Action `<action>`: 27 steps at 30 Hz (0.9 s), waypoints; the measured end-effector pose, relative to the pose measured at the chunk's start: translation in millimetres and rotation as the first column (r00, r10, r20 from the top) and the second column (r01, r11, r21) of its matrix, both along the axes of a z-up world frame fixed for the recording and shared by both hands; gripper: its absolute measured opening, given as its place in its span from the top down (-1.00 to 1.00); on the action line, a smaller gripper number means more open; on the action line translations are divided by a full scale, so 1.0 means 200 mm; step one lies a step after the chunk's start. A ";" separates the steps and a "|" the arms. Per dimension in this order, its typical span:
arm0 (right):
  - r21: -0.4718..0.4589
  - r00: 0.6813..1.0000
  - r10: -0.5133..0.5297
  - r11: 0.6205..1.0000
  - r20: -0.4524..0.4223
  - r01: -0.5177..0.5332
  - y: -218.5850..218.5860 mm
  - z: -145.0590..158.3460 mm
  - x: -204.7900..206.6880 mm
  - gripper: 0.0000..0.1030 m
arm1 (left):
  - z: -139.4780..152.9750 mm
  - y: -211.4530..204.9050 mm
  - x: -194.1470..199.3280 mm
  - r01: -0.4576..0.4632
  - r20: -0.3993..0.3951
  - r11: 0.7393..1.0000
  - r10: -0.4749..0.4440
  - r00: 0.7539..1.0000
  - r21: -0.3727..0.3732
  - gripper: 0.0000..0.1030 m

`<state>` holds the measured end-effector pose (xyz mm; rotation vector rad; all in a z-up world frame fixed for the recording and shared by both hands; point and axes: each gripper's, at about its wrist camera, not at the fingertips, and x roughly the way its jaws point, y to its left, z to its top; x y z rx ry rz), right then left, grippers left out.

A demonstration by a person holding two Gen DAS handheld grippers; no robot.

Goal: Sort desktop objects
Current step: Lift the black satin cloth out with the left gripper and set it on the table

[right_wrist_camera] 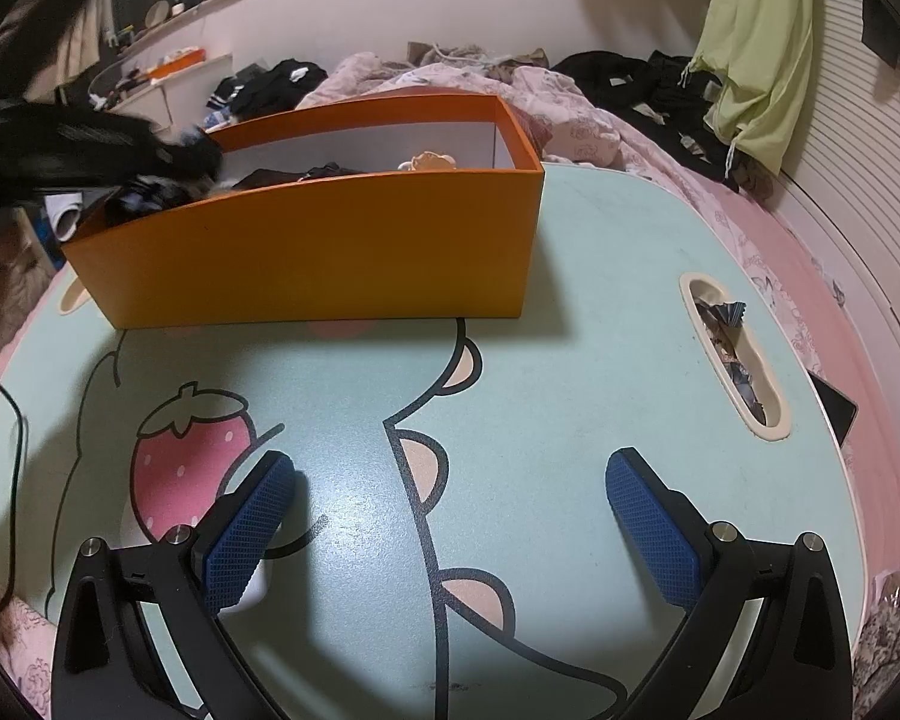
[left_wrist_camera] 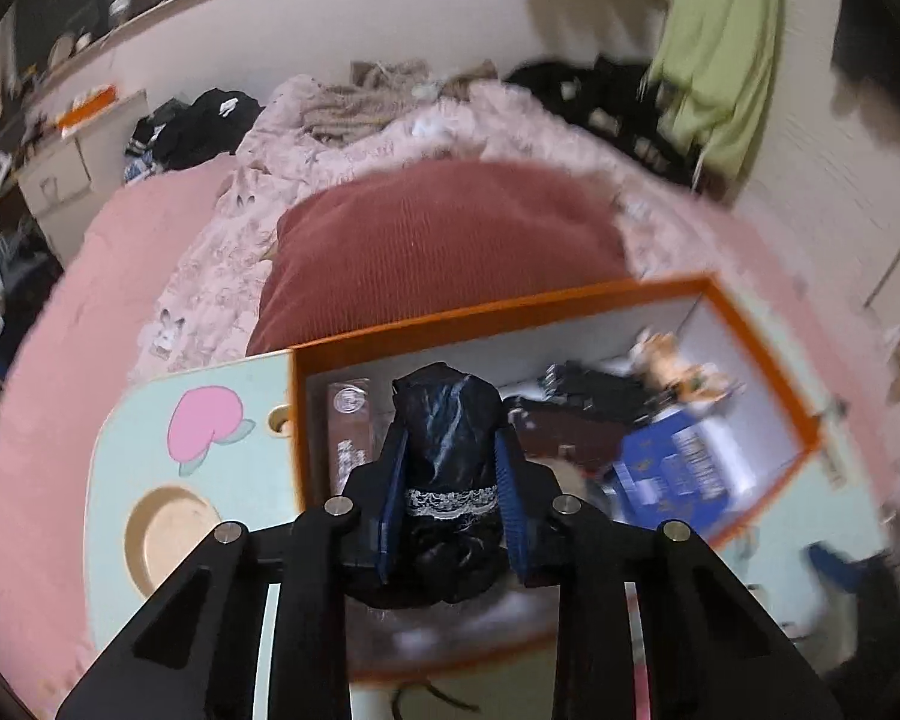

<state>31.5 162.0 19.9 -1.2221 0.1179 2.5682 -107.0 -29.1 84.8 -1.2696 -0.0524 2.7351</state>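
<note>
Black glossy fabric with a lace band (left_wrist_camera: 450, 450) sits pinched in the left gripper (left_wrist_camera: 450, 474) above the orange box (left_wrist_camera: 756, 336); loose folds could snag its rim. Right gripper (right_wrist_camera: 450, 534) fingers gape empty over the tabletop (right_wrist_camera: 600, 276).

- Lap table (right_wrist_camera: 600, 276), mint-green top with cartoon print: strawberry (right_wrist_camera: 195, 456) at 8 o'clock in the right wrist view, pink peach (left_wrist_camera: 204, 423) at 9 o'clock in the left wrist view.
- Table sits on a bed with a pink sheet (left_wrist_camera: 60, 372).
- Orange box (right_wrist_camera: 306, 252) stands directly on the tabletop, 11–12 o'clock in the right wrist view, open top.
- Slot (right_wrist_camera: 735, 354) in the tabletop at 3 o'clock holds crumpled foil wrappers.
- Round cup recess (left_wrist_camera: 168, 534) at 8 o'clock in the left wrist view.
- On the bed beyond the table: dark red pillow (left_wrist_camera: 438, 240), pink floral quilt (left_wrist_camera: 222, 264), black clothes (right_wrist_camera: 642, 84).
</note>
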 end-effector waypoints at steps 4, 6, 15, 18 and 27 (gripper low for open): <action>0.000 1.000 -0.004 1.000 0.000 0.004 0.00 0.00 0.00 -1.00 | 0.20 -0.10 0.28 0.006 -0.118 0.990 0.010 0.993 0.141 0.45; 0.001 1.000 -0.006 1.000 -0.001 0.006 0.00 0.00 0.00 -1.00 | 0.23 -0.11 0.41 0.034 -0.132 0.981 -0.009 0.991 0.192 0.45; 0.001 1.000 -0.014 1.000 -0.003 0.014 0.00 0.00 0.00 -1.00 | -0.15 0.04 0.52 0.059 -0.001 0.968 -0.061 0.998 0.245 0.33; 0.001 1.000 -0.016 1.000 -0.003 0.016 -0.01 0.00 -0.01 -1.00 | -0.15 0.02 0.56 0.016 0.000 0.964 -0.017 1.000 0.264 -0.37; 0.004 1.000 -0.024 1.000 -0.004 0.024 -0.01 0.00 -0.02 -1.00 | -0.32 0.13 0.77 0.024 0.060 1.000 -0.024 0.998 -0.002 -0.74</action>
